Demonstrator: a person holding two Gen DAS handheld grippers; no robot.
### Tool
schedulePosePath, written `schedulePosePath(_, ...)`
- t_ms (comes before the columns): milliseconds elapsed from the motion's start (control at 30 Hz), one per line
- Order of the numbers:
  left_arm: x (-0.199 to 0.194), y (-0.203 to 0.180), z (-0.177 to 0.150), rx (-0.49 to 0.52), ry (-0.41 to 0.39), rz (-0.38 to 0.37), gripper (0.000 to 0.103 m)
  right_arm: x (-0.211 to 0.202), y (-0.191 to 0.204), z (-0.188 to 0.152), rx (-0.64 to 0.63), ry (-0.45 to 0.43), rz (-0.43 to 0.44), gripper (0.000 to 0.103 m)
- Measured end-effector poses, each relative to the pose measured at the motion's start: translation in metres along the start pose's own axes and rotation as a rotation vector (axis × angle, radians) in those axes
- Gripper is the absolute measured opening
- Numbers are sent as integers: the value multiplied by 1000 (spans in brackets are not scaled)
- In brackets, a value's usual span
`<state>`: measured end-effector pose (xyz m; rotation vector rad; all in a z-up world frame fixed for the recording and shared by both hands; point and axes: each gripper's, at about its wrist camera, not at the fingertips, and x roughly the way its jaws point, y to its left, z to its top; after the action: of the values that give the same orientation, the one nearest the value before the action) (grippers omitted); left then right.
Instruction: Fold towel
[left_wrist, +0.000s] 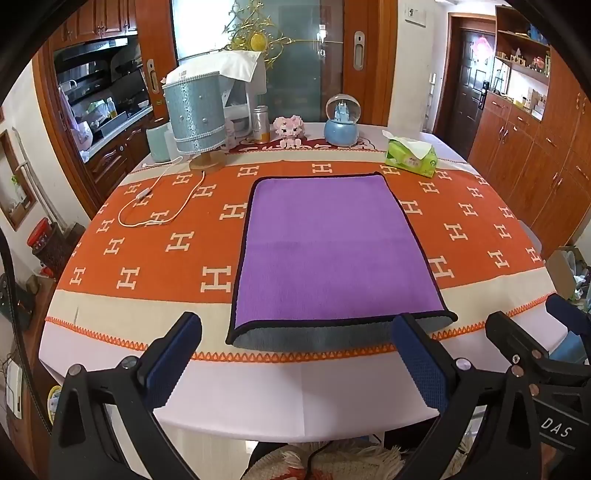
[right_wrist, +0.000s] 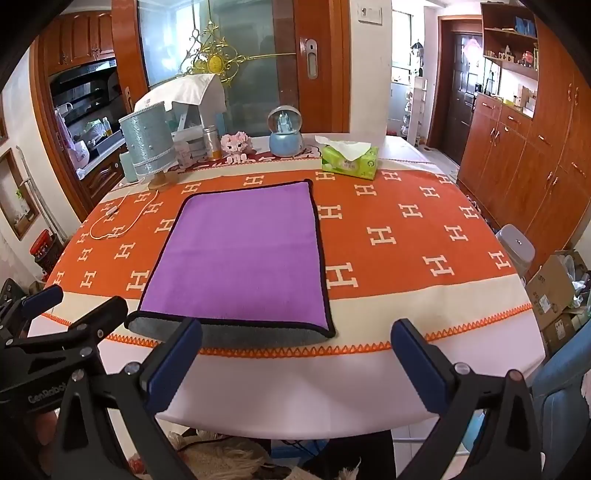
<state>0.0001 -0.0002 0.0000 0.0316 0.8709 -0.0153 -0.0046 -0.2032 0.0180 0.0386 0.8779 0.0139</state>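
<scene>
A purple towel (left_wrist: 328, 243) with a black hem lies flat on the orange table cloth (left_wrist: 155, 236), folded over so a grey under layer shows along its near edge. It also shows in the right wrist view (right_wrist: 243, 251). My left gripper (left_wrist: 295, 358) is open and empty, held above the table's near edge just short of the towel. My right gripper (right_wrist: 295, 362) is open and empty, near the towel's near right corner. The right gripper shows at the right of the left wrist view (left_wrist: 532, 325), and the left gripper at the left of the right wrist view (right_wrist: 70, 306).
At the table's far side stand a blue lamp (left_wrist: 195, 114) with a white cord (left_wrist: 159, 206), a can (left_wrist: 261, 123), a pink toy (left_wrist: 290, 131), a snow globe (left_wrist: 341, 120) and a green tissue pack (left_wrist: 410, 155). A grey stool (right_wrist: 515, 247) and cardboard boxes (right_wrist: 554, 291) stand right.
</scene>
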Motion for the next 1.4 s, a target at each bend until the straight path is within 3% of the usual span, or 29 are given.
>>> schedulePosePath(1400,-2,8,-6,-19,0,-17,102,3,7,-13,-1,16,20,102)
